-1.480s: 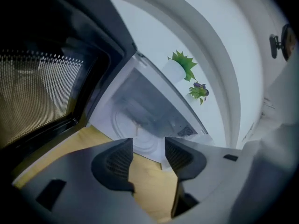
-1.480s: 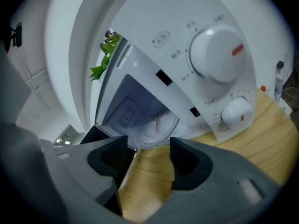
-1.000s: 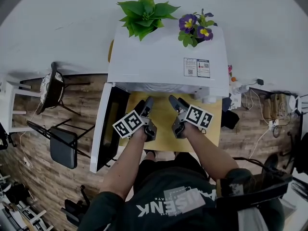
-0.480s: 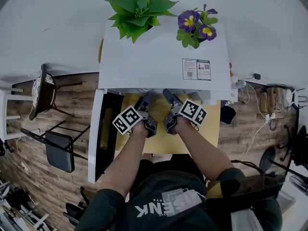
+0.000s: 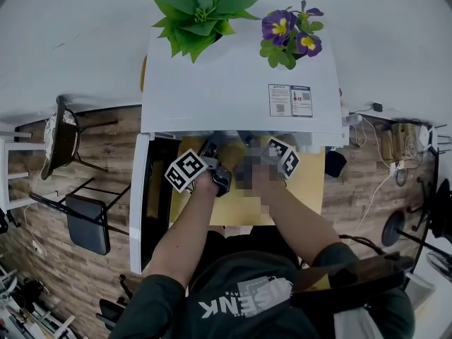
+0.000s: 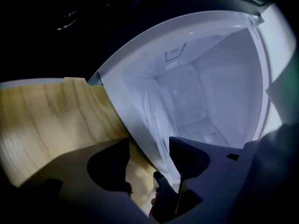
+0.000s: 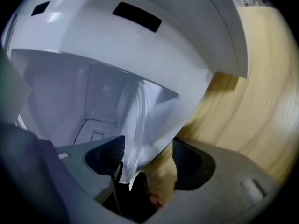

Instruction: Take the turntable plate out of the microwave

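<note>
The white microwave (image 5: 233, 83) stands on a wooden table (image 5: 307, 189) with its door (image 5: 152, 189) swung open to the left. The clear glass turntable plate (image 6: 156, 120) lies inside the cavity; the head view hides it under the microwave's top. My left gripper (image 5: 210, 149) reaches into the opening, rolled on its side. Its jaws stand apart (image 6: 149, 146), with the cavity's front sill and the plate's rim between them. My right gripper (image 5: 256, 147) is beside it, jaws wide (image 7: 148, 148), and the plate's edge (image 7: 133, 125) lies between them near one finger.
A green plant (image 5: 198, 13) and a purple-flowered pot (image 5: 289, 34) stand on the microwave's top. A black chair (image 5: 88, 221) and a stool (image 5: 60, 136) are on the wooden floor to the left. Cables and a power strip (image 5: 399, 147) lie on the right.
Both grippers moved forward from the table into the microwave's opening and rolled onto their sides. Their fingertips are now hidden under the microwave's top in the head view.
</note>
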The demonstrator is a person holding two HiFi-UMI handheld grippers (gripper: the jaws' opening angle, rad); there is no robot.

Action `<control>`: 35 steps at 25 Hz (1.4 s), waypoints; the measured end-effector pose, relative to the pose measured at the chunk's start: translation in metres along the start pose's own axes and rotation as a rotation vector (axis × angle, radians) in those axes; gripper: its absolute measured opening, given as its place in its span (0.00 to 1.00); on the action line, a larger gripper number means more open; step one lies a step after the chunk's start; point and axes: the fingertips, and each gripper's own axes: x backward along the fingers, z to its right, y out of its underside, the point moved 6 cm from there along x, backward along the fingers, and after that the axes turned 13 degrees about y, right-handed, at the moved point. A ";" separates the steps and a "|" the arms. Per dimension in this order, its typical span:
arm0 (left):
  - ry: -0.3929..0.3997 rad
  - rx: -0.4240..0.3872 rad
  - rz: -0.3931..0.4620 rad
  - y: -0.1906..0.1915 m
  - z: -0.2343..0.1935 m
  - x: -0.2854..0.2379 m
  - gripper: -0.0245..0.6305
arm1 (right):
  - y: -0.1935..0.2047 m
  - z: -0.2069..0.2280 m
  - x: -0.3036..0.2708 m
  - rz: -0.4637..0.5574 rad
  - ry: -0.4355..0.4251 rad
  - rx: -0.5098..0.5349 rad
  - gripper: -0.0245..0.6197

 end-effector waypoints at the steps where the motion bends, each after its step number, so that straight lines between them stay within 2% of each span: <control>1: 0.000 0.004 0.002 -0.001 0.000 -0.001 0.43 | 0.000 0.000 -0.001 0.001 0.008 -0.002 0.51; 5: -0.008 0.011 -0.012 -0.004 0.000 -0.003 0.43 | 0.000 0.001 -0.001 0.012 0.038 -0.007 0.50; 9: -0.036 -0.046 -0.051 -0.001 0.005 0.000 0.42 | 0.001 0.003 0.002 0.026 0.038 0.000 0.50; 13: -0.017 -0.066 -0.082 0.008 0.012 0.008 0.28 | 0.009 0.010 0.009 0.021 0.019 0.000 0.49; 16: -0.001 -0.068 -0.086 0.013 0.015 0.015 0.23 | 0.014 0.015 0.015 0.008 0.009 0.006 0.49; 23: 0.025 0.021 -0.126 0.029 0.008 0.034 0.19 | 0.025 0.026 0.028 -0.017 0.014 0.074 0.47; 29: 0.024 0.026 -0.132 0.040 0.005 0.052 0.19 | 0.033 0.035 0.035 -0.043 -0.037 0.077 0.45; 33: 0.025 0.041 -0.130 0.050 0.005 0.065 0.18 | 0.035 0.035 0.041 -0.042 -0.047 0.181 0.42; 35: 0.025 0.039 -0.127 0.055 0.005 0.070 0.18 | 0.036 0.036 0.044 -0.041 -0.062 0.195 0.39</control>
